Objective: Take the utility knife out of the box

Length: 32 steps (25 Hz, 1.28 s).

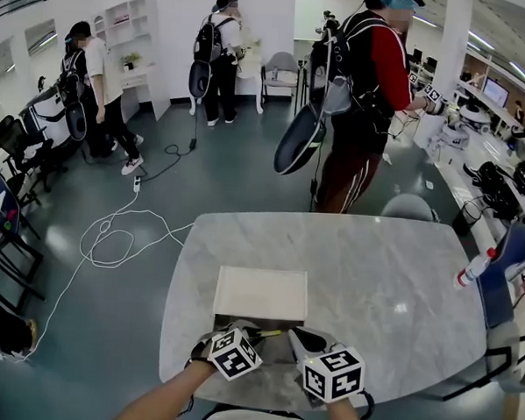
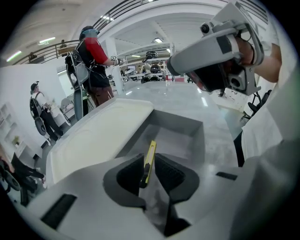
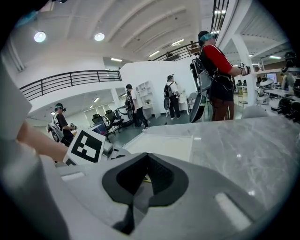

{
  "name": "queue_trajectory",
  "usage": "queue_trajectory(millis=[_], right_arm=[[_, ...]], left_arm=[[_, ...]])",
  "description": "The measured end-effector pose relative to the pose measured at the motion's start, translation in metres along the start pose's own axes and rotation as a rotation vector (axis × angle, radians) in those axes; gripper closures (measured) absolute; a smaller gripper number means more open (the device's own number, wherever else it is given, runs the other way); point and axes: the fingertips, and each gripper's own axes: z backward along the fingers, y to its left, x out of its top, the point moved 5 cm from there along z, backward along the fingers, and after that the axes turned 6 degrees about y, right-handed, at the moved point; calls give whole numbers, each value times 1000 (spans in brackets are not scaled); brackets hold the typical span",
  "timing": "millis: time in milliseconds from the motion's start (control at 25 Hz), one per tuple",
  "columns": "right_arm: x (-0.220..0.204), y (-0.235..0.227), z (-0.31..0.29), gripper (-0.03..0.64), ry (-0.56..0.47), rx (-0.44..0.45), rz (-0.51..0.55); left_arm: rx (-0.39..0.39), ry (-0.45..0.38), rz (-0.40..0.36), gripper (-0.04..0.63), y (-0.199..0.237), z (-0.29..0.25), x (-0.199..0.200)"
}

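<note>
My left gripper [image 2: 149, 158] is shut on a slim yellow utility knife [image 2: 149, 161], which stands on edge between the dark pads and points forward over the open white box [image 2: 180, 137]. The box's flat lid [image 2: 96, 136] lies folded back on the far side. In the head view the knife [image 1: 270, 333] shows as a short yellow line between the two marker cubes, just near of the box lid [image 1: 261, 292]. My right gripper [image 3: 147, 165] is shut with nothing held, and it hovers beside the left gripper [image 1: 249, 336], a little above it.
The marble table [image 1: 372, 289] runs wide to the right and far side. A spray bottle [image 1: 473, 268] stands near its right edge. A person in a red and black top [image 1: 365, 96] stands just beyond the far edge, beside a grey chair [image 1: 409, 206]. White cable [image 1: 112, 236] lies on the floor at left.
</note>
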Motion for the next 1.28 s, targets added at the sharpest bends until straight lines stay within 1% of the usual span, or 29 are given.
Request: queue_trajectory(millis=[80,320,520,840,1280], right_arm=[[-1,-4,1,612,8,15,10],[-5,-12,3,612,25,49,34],[-7,-14,2,612,27,59,41],[-6,-20,6,612,14,47,25],[-2,-11,-2,612,9,30,10]], left_arm=[[10,15,-6,538,-1,-4,0],[47,73,-37,526,0,-15,-3],[48,95,-30,508,2,-24,-5],[13,147,-50,494,-3,-32,-11],[-47,143,2,494,4,-31,-13]])
